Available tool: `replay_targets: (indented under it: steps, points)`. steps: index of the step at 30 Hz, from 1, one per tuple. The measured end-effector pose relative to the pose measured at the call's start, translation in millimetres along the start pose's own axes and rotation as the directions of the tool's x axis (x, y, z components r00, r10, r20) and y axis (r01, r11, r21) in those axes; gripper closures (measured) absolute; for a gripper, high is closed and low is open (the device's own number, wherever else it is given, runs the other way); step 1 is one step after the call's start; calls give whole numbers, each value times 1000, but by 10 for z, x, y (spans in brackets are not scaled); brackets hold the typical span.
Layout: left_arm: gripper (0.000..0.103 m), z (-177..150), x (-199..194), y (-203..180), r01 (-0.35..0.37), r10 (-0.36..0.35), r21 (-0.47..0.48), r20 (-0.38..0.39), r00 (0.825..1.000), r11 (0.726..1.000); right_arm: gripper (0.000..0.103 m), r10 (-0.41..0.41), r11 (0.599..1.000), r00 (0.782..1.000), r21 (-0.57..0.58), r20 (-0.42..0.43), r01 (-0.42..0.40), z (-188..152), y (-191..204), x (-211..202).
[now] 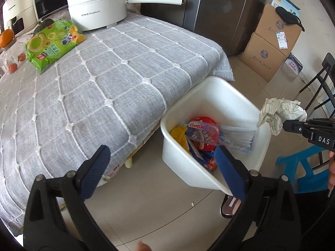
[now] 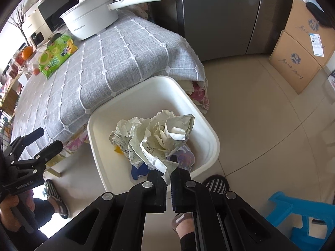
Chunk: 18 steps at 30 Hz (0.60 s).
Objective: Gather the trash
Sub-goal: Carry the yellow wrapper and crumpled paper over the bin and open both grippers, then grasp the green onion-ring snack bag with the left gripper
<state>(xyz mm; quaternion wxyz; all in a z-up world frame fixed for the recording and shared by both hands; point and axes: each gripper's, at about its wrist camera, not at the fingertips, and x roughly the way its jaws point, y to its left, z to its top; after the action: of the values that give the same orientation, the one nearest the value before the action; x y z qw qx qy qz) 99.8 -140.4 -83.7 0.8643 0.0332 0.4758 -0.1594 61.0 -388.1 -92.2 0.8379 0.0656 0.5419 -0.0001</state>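
Tabletop cloth (image 1: pixel 117 79): grey, white grid lines. Bin (image 1: pixel 226 96): white. Crumpled paper (image 2: pixel 165 133): off-white, thin dark lines. Snack bag (image 1: pixel 52 44): green with yellow. Pot (image 1: pixel 98 8): white. Stool (image 2: pixel 303 215): blue. Boxes (image 1: pixel 270 48): brown cardboard. Slipper (image 2: pixel 215 185): black-and-white stripes.

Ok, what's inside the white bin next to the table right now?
In the white bin: a red snack wrapper, something yellow, a clear plastic tray and blue packaging. The bottom is covered. The crumpled paper hangs above in the right gripper.

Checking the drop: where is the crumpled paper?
In the right wrist view, crumpled paper hangs pinched by the right gripper over the white bin.
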Motion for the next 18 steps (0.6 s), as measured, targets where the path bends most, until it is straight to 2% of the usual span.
replay_targets:
  steps: [7,8,10,12,18]
  points:
    - [2,-90,-159,152,-28,28,8,5,1000,1000,98,22,1000,1000,-12,-22,-22,72,207,98]
    - [2,-101,-176,179,-25,25,2,3,1000,1000,94,33,999,999,0,-26,-33,88,227,113]
    - [1,-120,-215,241,-24,24,-11,2,1000,1000,77,53,998,998,25,-45,-52,121,258,142]
    - [1,-142,-253,302,-28,28,-23,1,1000,999,41,65,997,997,53,-40,-63,151,293,132]
    - [1,-207,-368,465,-37,37,-52,8,999,998,32,85,995,996,58,16,-86,226,467,10]
